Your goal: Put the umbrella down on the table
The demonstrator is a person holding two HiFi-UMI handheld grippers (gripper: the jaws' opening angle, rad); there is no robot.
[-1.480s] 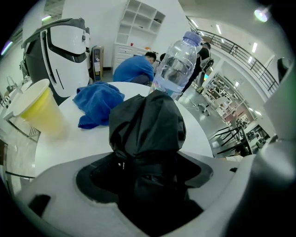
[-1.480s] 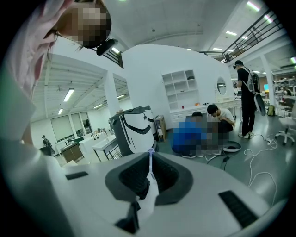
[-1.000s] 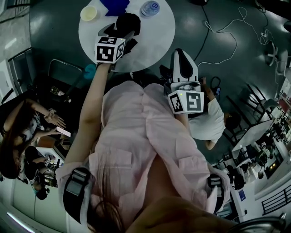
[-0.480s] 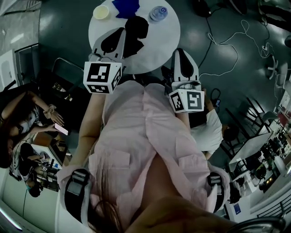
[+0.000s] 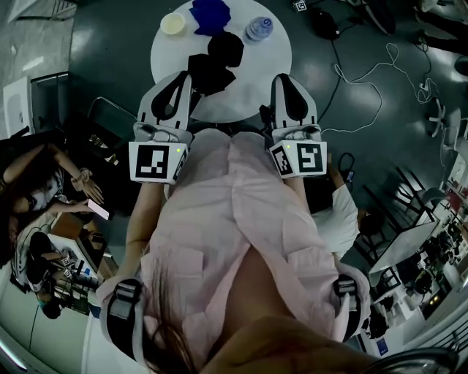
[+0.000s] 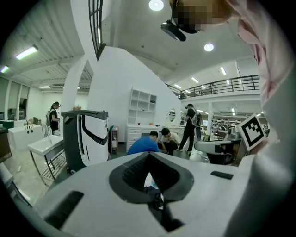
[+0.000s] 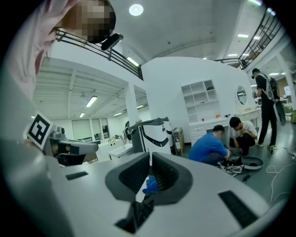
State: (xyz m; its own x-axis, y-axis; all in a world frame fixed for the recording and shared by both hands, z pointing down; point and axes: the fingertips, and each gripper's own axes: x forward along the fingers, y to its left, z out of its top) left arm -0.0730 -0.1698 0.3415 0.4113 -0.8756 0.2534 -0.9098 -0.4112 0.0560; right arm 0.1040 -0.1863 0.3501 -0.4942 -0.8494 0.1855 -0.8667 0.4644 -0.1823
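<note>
Head view puts the umbrella [image 5: 216, 62] folded into a black bundle and lying on the round white table [image 5: 274, 73], roughly mid-table and a little toward my side, with no jaw on it. Beyond it, along the far rim, sit a pale cup [image 5: 173, 23], a blue cloth [image 5: 210, 13] and a clear bottle [image 5: 259, 29], all apart from the bundle.

My 2 tools hang on my side of the table. The left gripper [image 5: 187, 74] has its tip just beside the umbrella's near end in that view; how high it sits above the fabric I cannot tell. In the left gripper view its jaws are pressed together on nothing. The right gripper [image 5: 285, 77] points over the table's near right part, well clear of the umbrella, and the right gripper view shows its pads drawn in to a thin slit with nothing clamped.

I judge the placing done, so what remains is a clean exit. I would keep both sets of jaws closed so no fold of fabric or strap snags, bring the left tool up and toward me, not sideways across the bundle, and check that the umbrella rests fully on the tabletop.
</note>
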